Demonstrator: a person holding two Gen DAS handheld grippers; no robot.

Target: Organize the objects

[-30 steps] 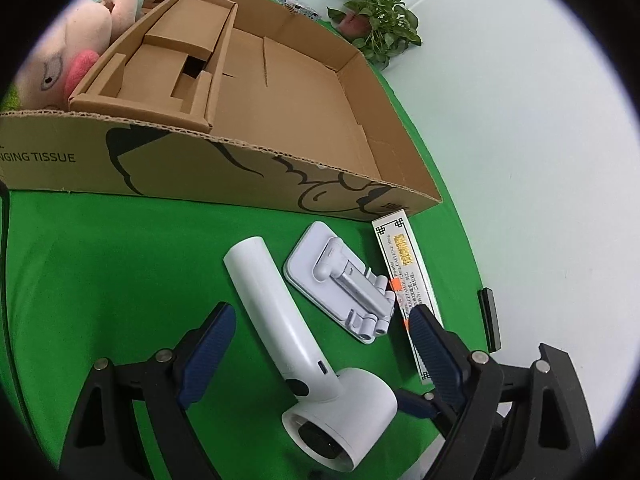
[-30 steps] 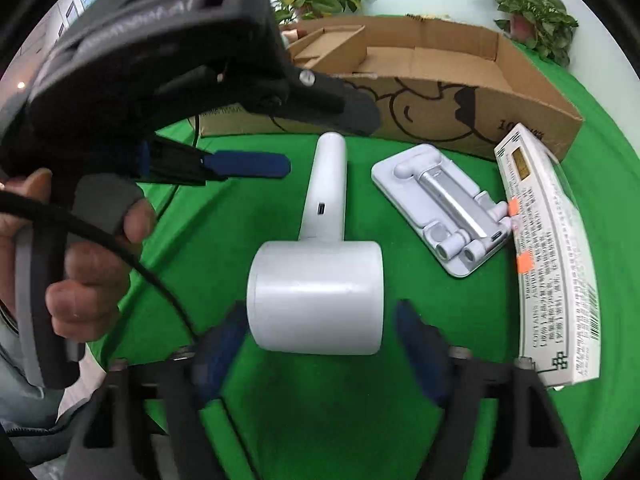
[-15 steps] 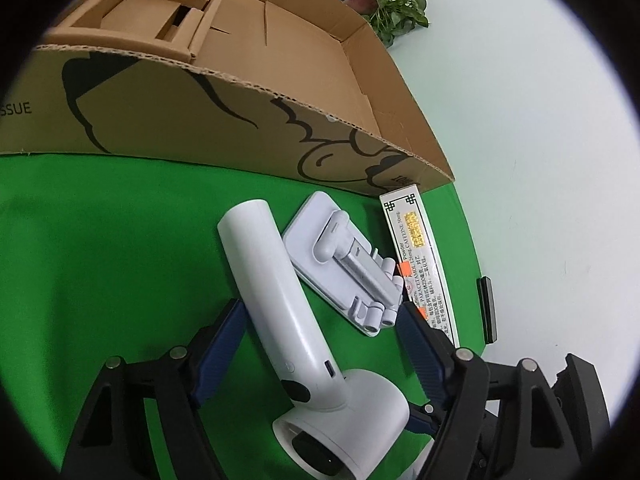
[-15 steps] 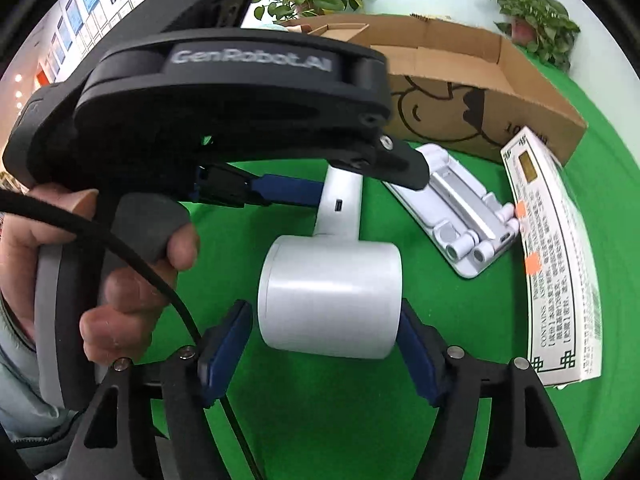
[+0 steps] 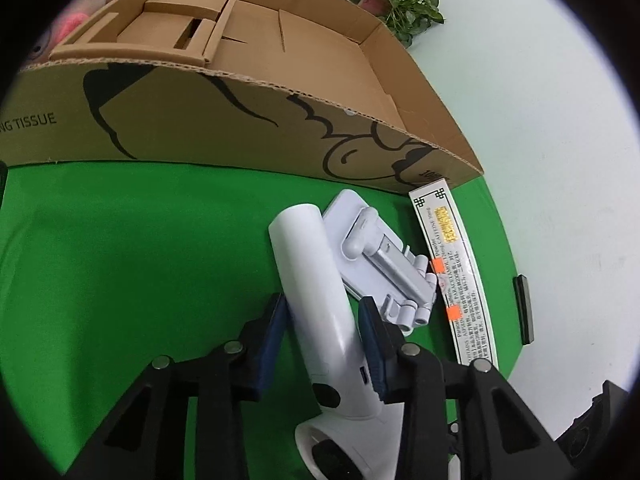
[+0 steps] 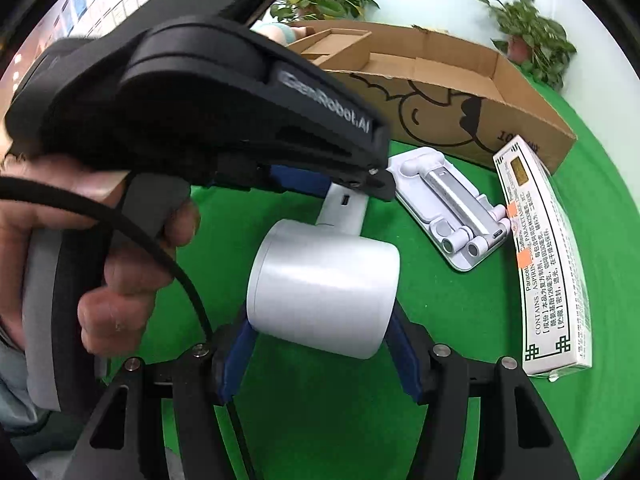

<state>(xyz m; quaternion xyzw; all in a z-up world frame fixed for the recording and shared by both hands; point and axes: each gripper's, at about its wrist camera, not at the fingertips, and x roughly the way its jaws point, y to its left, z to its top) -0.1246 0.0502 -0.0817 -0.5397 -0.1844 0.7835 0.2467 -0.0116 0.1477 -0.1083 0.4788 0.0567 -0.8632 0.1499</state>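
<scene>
Dryer (image 5: pixel 316 280), hard, smooth, likely head-heavy, is pinched at both ends: left gripper (image 5: pixel 322 326) on handle, right gripper (image 6: pixel 320 344) on barrel; box (image 5: pixel 280 56) at twelve o'clock.

A green cloth (image 5: pixel 140 248) covered the work surface, and beyond its curved edge a pale floor (image 5: pixel 540 120) showed. Two leafy potted plants stood behind the cloth, one (image 6: pixel 532 36) near the right corner and another (image 6: pixel 324 0) further left, both somewhat blurred in the right wrist view. A pink and white plush toy (image 5: pixel 76 24) lay at the far left, and a small dark flat object (image 5: pixel 523 308) sat at the cloth's right edge.
</scene>
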